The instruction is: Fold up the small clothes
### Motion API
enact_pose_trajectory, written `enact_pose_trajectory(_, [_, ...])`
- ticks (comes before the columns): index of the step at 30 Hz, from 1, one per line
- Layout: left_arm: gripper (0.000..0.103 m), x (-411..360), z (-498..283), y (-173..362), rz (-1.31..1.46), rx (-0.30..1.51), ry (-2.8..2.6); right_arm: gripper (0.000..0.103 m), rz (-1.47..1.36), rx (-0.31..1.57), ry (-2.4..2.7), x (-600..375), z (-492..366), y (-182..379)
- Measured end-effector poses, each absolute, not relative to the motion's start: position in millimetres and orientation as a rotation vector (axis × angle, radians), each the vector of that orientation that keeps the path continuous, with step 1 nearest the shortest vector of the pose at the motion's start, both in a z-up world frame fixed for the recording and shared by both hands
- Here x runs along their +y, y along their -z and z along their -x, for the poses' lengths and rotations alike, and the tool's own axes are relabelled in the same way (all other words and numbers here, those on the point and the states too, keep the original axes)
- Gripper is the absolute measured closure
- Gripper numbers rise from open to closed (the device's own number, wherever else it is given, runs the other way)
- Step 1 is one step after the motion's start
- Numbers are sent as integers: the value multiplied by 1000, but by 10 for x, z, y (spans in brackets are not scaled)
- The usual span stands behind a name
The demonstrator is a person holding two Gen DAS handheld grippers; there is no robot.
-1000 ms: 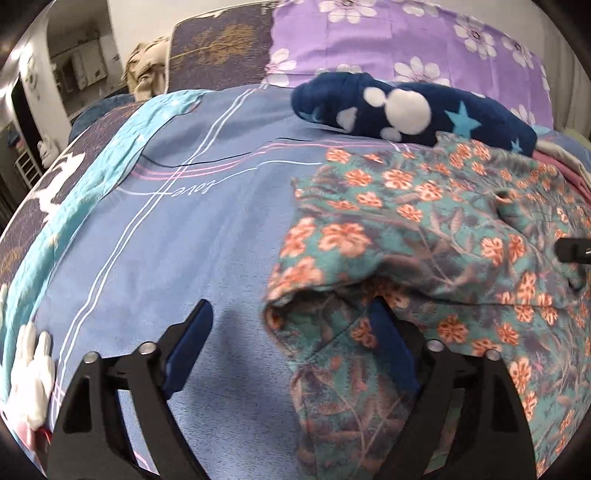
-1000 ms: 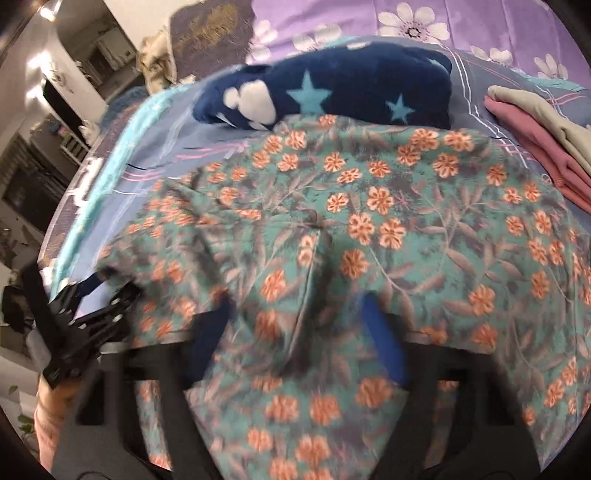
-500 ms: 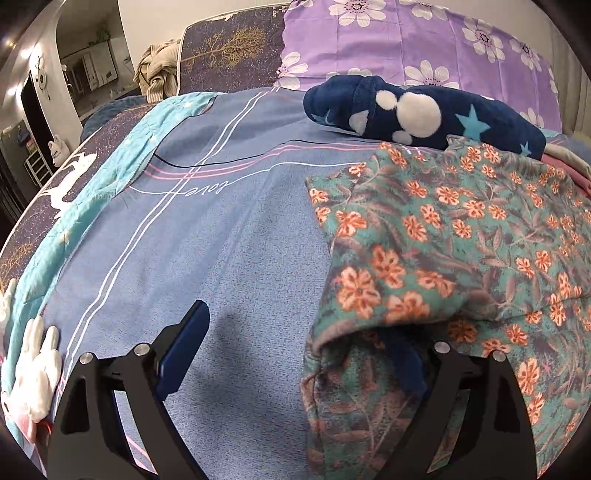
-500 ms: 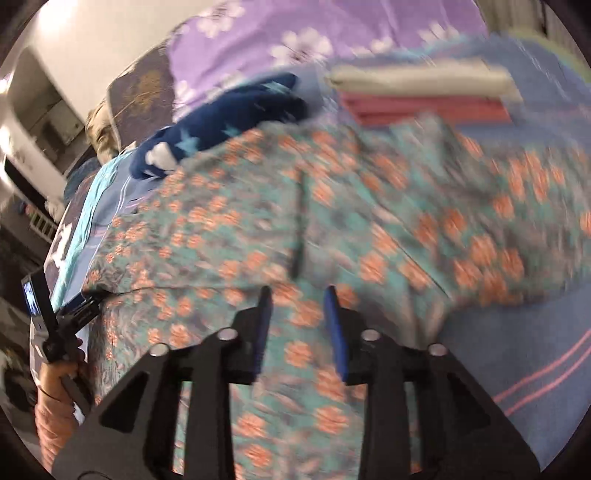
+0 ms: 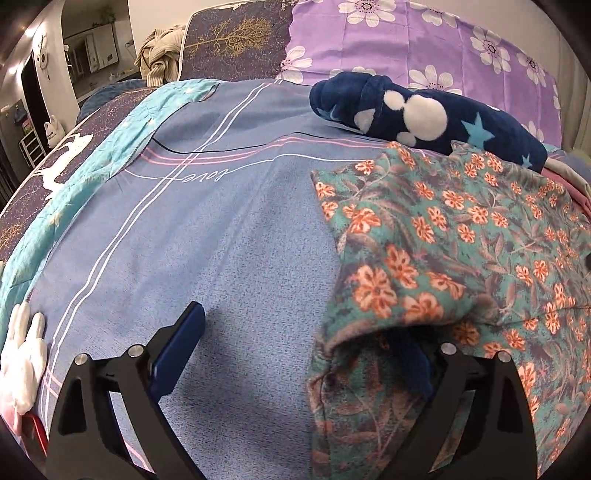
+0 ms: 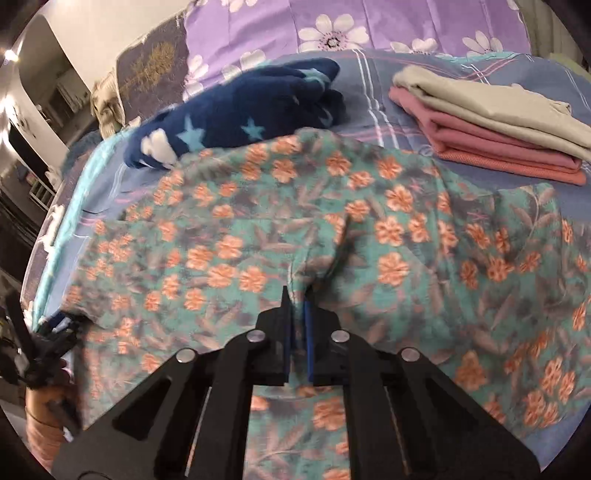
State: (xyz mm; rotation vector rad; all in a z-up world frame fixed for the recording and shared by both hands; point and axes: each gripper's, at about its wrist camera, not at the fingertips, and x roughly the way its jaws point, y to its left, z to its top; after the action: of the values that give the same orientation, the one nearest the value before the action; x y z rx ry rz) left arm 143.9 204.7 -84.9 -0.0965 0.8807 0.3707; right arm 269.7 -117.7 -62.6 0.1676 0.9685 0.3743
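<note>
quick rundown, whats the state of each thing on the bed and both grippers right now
floral garment: spread out, rumpled, not yet folded
left gripper: jaws opening wide, one finger under the garment's edge, grips nothing
right gripper: shut on a pinch of floral garment
pink and beige clothes: folded, stacked
navy star fleece: bunched, unfolded

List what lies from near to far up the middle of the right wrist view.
Right gripper, pinching a fold → floral garment → navy star fleece → purple flowered pillow.
</note>
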Motion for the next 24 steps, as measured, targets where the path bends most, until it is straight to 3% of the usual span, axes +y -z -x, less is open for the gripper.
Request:
enact_pose_trajectory(4, [7, 2014, -1409, 812, 81, 861, -381, 97, -65, 833, -234, -1418, -2503, 310])
enact_pose_trajectory(6, [8, 1957, -1367, 767, 84, 848, -341, 93, -17, 882, -226, -1524, -2535, 378])
enact_pose_trajectory(7, [8, 1933, -1344, 747, 99, 843, -303, 85, -9, 915, -245, -1533, -2551, 441])
enact_pose_trajectory(8, [8, 1908, -1313, 729, 118, 835, -263, 70, -3, 940, -269, -1543, -2553, 499])
enact_pose_trajectory(10, [11, 1884, -1275, 711, 133, 830, -239, 55, 24, 946, -273, -1526, -2522, 558])
enact_pose_trajectory(17, [45, 2041, -1142, 594, 349, 795, -99, 53, -69, 877, -223, -1743, -2460, 311])
enact_pose_trajectory(20, [53, 1972, -1142, 496, 338, 766, -77, 51, -72, 864, -220, -1837, -2334, 263])
enact_pose_trajectory(24, [54, 1788, -1106, 301, 279, 717, -62, 45, -100, 880, -234, -1975, -2096, 357])
